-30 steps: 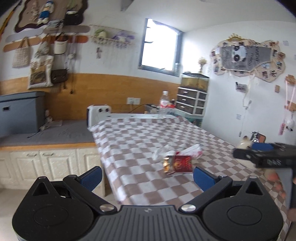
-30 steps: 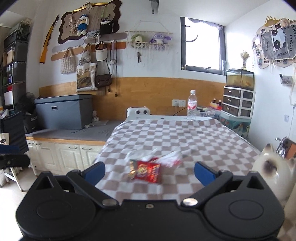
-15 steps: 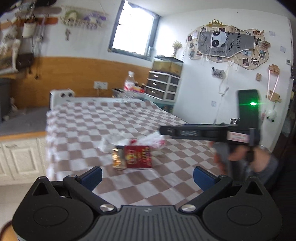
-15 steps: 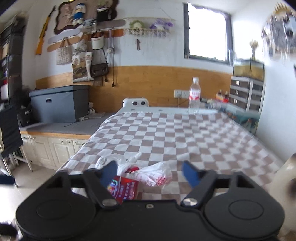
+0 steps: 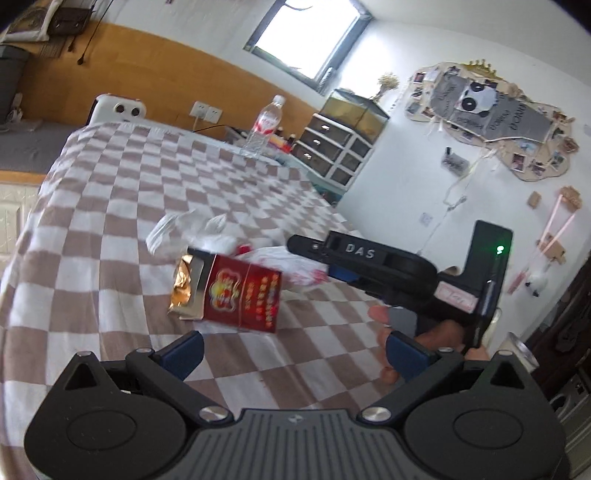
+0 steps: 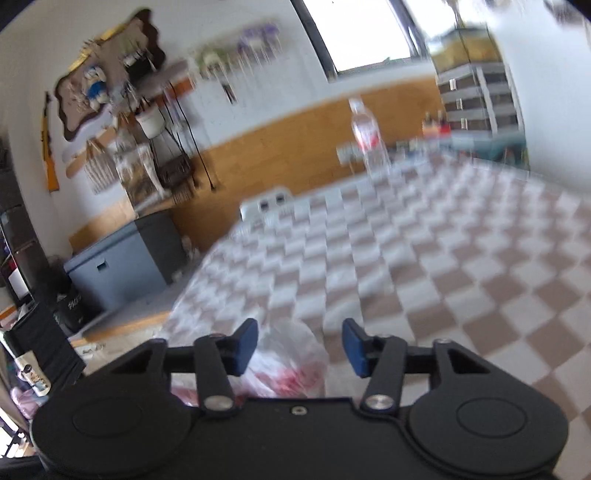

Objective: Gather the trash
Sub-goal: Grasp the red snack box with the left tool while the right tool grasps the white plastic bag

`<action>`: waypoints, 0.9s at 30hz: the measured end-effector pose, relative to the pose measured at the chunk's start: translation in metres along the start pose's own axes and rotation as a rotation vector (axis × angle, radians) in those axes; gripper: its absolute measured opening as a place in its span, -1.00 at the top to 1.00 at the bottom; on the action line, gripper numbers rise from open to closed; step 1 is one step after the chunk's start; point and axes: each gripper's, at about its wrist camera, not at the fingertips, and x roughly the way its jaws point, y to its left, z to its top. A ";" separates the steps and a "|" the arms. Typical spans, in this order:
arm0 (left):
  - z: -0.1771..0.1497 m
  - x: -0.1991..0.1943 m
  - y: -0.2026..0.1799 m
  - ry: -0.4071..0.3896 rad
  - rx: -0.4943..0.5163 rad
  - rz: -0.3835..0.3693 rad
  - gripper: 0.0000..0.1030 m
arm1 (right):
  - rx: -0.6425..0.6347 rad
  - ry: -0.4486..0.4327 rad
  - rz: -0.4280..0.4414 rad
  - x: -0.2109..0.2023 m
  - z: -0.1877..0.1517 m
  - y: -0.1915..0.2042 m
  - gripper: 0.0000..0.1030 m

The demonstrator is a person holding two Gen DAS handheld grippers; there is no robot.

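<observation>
Here, both grippers hover over trash on a checked tablecloth (image 5: 110, 206).

Nearest, the left gripper (image 5: 291, 349) is spread wide, holding nothing. Just beyond it lies a red cigarette pack (image 5: 236, 291). The right gripper (image 6: 299, 345), jaws apart, reaches in from the right over a white plastic bag (image 6: 291, 363). Crumpled clear plastic (image 5: 181, 229) lies behind the pack. Far off stands a water bottle (image 5: 264, 127).

A lived-in home room: a table (image 5: 110, 177) under a checked cloth fills the middle, with a window (image 5: 306, 33) at 12 o'clock. A photo collage (image 5: 487, 118) hangs at 2 o'clock above plastic drawers (image 5: 332, 151), and bags (image 6: 147, 173) hang on hooks at 10 o'clock.
</observation>
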 end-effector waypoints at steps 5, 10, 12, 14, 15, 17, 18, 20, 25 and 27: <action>-0.012 0.016 0.002 -0.006 -0.046 -0.024 -1.00 | -0.022 0.019 0.034 0.005 0.000 -0.002 0.12; -0.021 0.016 0.013 -0.063 -0.110 -0.048 -1.00 | -0.127 0.084 0.012 0.007 -0.006 0.009 0.39; -0.022 0.013 0.024 -0.087 -0.174 -0.066 -1.00 | -0.142 0.109 0.037 0.004 -0.008 0.011 0.53; -0.021 0.006 0.031 -0.131 -0.219 -0.064 -1.00 | -0.177 0.126 0.071 0.000 -0.010 0.015 0.60; -0.020 0.002 0.033 -0.150 -0.237 -0.050 -1.00 | -0.187 0.133 0.090 -0.002 -0.012 0.018 0.63; -0.019 -0.004 0.039 -0.177 -0.273 -0.026 -1.00 | -0.205 0.152 0.133 -0.009 -0.013 0.023 0.65; -0.019 -0.007 0.042 -0.186 -0.292 -0.015 -1.00 | -0.211 0.162 0.155 -0.012 -0.014 0.025 0.65; -0.019 -0.012 0.045 -0.207 -0.312 0.004 -1.00 | -0.230 0.178 0.196 -0.020 -0.015 0.031 0.65; -0.019 -0.023 0.047 -0.253 -0.333 0.079 -1.00 | -0.294 0.187 0.280 -0.042 -0.018 0.047 0.66; -0.019 -0.024 0.047 -0.258 -0.330 0.082 -1.00 | -0.306 0.190 0.359 -0.052 -0.018 0.052 0.68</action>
